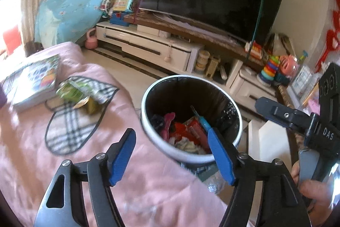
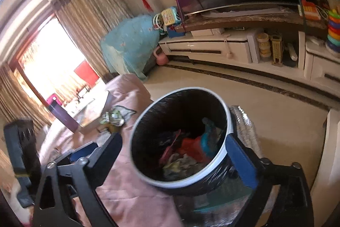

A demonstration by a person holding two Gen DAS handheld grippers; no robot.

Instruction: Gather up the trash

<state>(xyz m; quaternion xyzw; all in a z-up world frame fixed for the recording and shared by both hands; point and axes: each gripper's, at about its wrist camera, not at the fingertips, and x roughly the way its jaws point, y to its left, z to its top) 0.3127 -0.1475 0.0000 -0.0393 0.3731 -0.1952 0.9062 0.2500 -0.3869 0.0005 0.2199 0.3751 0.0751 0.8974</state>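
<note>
Left gripper (image 1: 172,154) and right gripper (image 2: 180,154) gape empty above bin (image 1: 161,143).

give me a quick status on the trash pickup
Both hand-held grippers open, empty: left, right. Bin holds trash. Green wrappers on pink cover. Nothing in the way.

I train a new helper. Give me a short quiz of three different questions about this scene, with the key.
1. True or false: the trash bin is empty.
2. What lies on the checked mat? A) green wrappers B) a cup C) a shoe
3. Are both grippers holding something?

Key: 1. False, it holds trash. 2. A, the green wrappers. 3. No; the left gripper and the right gripper are open and hold nothing.
</note>
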